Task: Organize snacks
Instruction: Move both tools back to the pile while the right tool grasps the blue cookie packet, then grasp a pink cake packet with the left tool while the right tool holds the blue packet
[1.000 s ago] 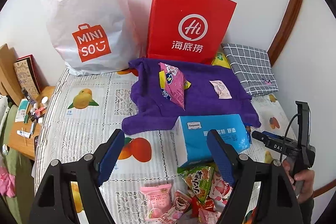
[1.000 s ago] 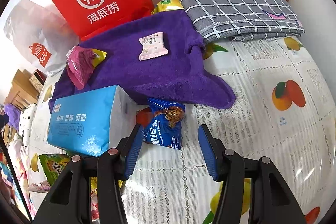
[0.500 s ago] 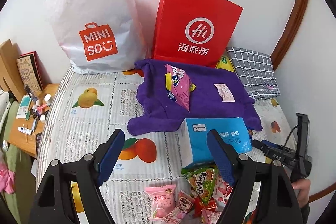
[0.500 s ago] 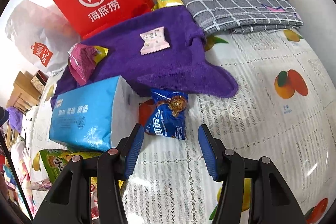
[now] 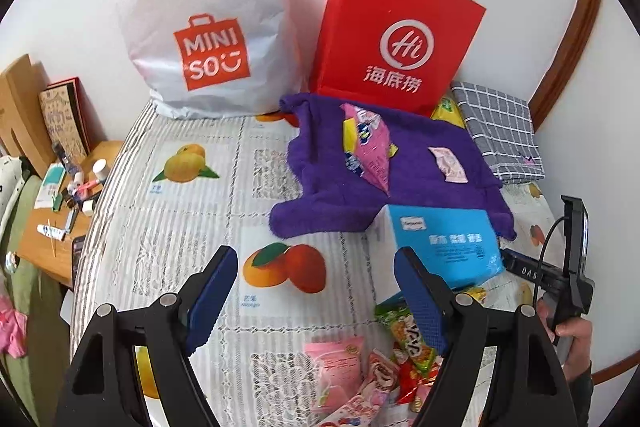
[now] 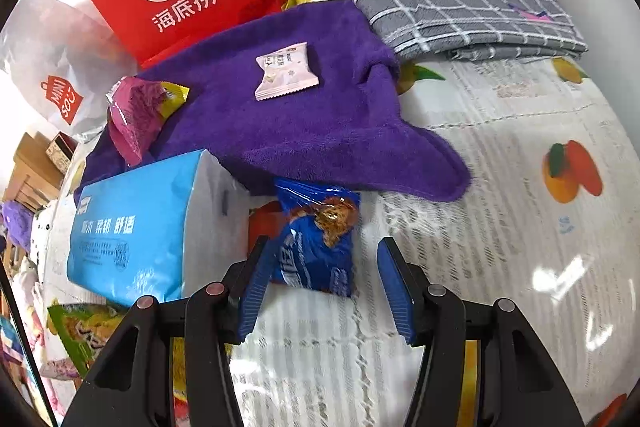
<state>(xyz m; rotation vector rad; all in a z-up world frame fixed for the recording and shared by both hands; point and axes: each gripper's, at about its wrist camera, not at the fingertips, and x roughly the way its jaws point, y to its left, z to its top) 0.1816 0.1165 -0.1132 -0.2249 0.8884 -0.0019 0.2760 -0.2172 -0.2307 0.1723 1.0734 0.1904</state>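
My right gripper is open and low over the table, straddling a blue cookie packet. The left pad sits at the packet's edge and the right pad stands clear of it. The packet lies beside a blue tissue pack at the hem of a purple towel. My left gripper is open and empty above the fruit-print tablecloth. Several snack packets lie piled under its right finger. On the towel rest a pink snack bag and a small pale pink packet.
A white MINISO bag and a red paper bag stand against the back wall. A folded grey checked cloth lies at the back right. A hand holding the other gripper shows at the right edge. A cluttered wooden side table stands left.
My right gripper has sunk toward the blue cookie packet, which now lies between its fingertips. My left gripper has drifted left and slightly down, away from the tissue pack. Neither gripper's opening changed.
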